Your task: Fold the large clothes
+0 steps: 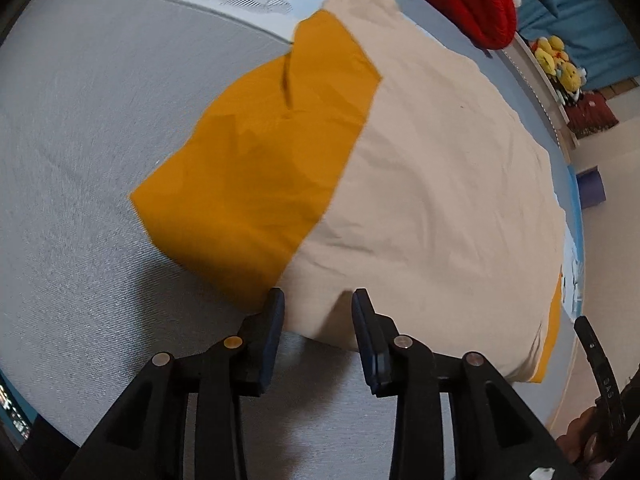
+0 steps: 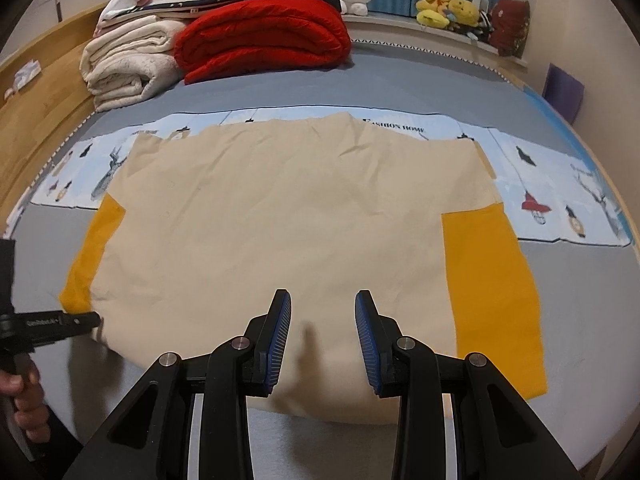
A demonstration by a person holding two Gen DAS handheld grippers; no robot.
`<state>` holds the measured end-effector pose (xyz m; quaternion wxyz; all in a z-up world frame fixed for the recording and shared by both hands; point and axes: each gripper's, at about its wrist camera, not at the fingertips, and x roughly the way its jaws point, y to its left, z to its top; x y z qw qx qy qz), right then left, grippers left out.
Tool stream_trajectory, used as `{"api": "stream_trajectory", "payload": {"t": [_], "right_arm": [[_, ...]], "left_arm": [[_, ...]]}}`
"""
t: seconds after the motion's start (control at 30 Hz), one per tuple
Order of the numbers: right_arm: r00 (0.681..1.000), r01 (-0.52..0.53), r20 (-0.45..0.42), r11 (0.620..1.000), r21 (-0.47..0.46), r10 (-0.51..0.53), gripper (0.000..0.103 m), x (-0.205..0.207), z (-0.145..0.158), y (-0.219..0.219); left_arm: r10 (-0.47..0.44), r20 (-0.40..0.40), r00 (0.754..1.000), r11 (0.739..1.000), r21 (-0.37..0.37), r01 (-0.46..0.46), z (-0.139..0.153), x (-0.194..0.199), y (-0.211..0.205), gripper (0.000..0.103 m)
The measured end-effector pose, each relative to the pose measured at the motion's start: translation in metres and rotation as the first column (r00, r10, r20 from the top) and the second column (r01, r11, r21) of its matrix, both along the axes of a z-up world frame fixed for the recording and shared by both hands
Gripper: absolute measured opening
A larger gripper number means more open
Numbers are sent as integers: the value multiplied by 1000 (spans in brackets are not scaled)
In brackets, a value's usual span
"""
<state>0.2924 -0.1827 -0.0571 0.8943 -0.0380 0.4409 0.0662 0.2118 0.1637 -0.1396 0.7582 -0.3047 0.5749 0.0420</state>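
A large cream shirt (image 2: 288, 216) with mustard-yellow sleeves lies flat on the grey bed; it also shows in the left wrist view (image 1: 440, 184). Its left sleeve (image 1: 256, 168) and right sleeve (image 2: 492, 292) spread to the sides. My left gripper (image 1: 318, 300) is open at the shirt's near left edge, with cream cloth between its fingers. It shows from the side in the right wrist view (image 2: 80, 320). My right gripper (image 2: 323, 300) is open above the shirt's near hem, holding nothing.
A red quilt (image 2: 260, 40) and folded cream blankets (image 2: 128, 60) are stacked at the head of the bed. A printed light-blue strip (image 2: 560, 184) crosses the bed under the shirt. Plush toys (image 2: 452, 12) sit on a shelf. A wooden bed frame (image 2: 36, 120) runs along the left.
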Motion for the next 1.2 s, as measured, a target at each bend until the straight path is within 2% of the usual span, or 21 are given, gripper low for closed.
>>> {"api": "stream_trajectory", "payload": {"t": [0.2, 0.3, 0.47, 0.9, 1.03, 1.2], "right_arm": [[999, -41, -6, 999, 10, 41, 35, 1, 2, 5], [998, -53, -22, 999, 7, 53, 35, 2, 0, 7], [998, -57, -31, 998, 15, 57, 35, 1, 0, 6], [997, -61, -54, 998, 15, 62, 35, -3, -3, 3], [995, -76, -64, 997, 9, 76, 35, -4, -7, 4], [992, -105, -74, 994, -11, 104, 35, -6, -14, 10]], "left_arm": [[128, -32, 991, 988, -77, -130, -5, -13, 32, 32], [181, -71, 981, 977, -99, -187, -13, -17, 42, 38], [202, -83, 976, 973, -95, -209, -17, -18, 43, 45], [236, -42, 971, 970, -47, -238, -17, 3, 28, 48], [268, -22, 963, 961, -61, -269, -17, 11, 27, 50], [293, -4, 956, 950, -116, -291, -18, 17, 29, 51]]}}
